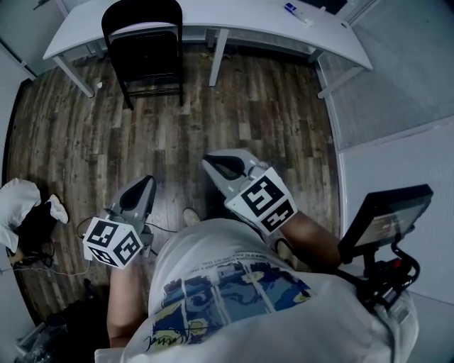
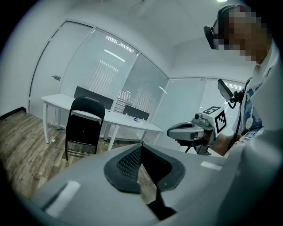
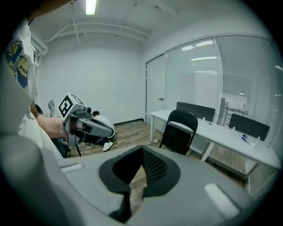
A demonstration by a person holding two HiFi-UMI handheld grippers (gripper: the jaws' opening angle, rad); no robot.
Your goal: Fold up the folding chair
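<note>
Floor clutter: a white garment (image 1: 15,202) and loose cables (image 1: 42,266) lie on the wooden floor (image 1: 269,120) at the far left. A step that way could, I judge, catch a cable.
Left claw (image 1: 147,181): narrow, jaws together on nothing, held low at the person's side and well apart from the chair. If it arrives like this it can only shove the frame, not grip it.
Folding chair (image 1: 145,49): black, unfolded and upright on the floor at the far side of the room. Its backrest is at the tabletop's edge; I cannot tell whether they touch. Folded where it stands, it may knock the edge or a nearby tabletop leg. Held on one side only, it could slide on the floor or tip. The closing seat could trap a claw near the hinge.
Right claw (image 1: 211,164): also narrow, jaws together and holding nothing, pointing toward the chair from well back. The same risk applies if it is not widened before contact.
Tabletop (image 1: 248,21): white and long. A small blue-and-white item (image 1: 298,13) lies toward its right end, well apart from the chair, so a bump would likely only jolt it.
Screen (image 1: 386,220): on a bracket at the person's right. A right elbow drawn back could strike it.
</note>
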